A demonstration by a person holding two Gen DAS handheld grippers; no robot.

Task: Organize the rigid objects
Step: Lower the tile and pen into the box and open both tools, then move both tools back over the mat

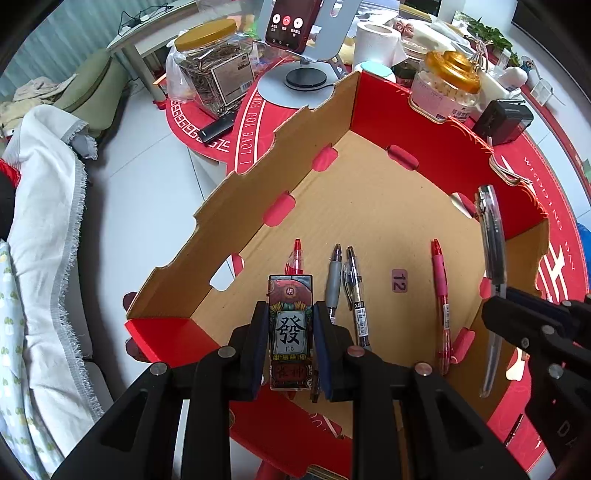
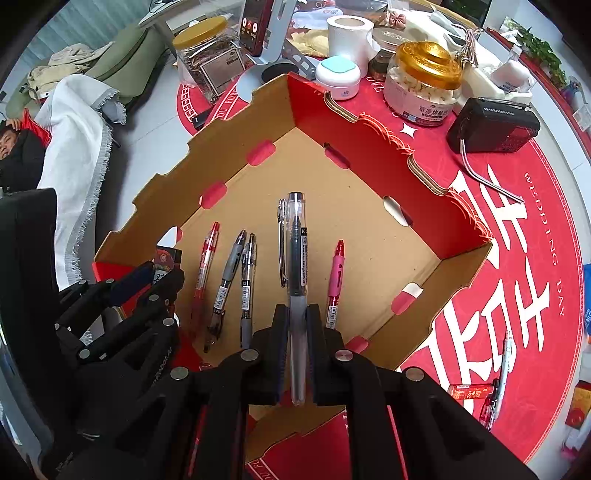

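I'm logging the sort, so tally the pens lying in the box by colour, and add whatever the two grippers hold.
Red pen: 1
Grey pens: 2
Pink pen: 1
Clear pen, held by the right gripper: 1
Printed block, held by the left gripper: 1
Total: 6

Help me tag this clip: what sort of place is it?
Most likely a lived-in home room. A round table under a red wedding-day tablecloth is crowded with snack jars, toilet paper and a phone on a stand; bedding lies beside it.

The box (image 1: 369,206) was matt corrugated cardboard, the capped pen (image 2: 297,258) clear glossy plastic, the grippers' fingers (image 2: 280,343) matt black.
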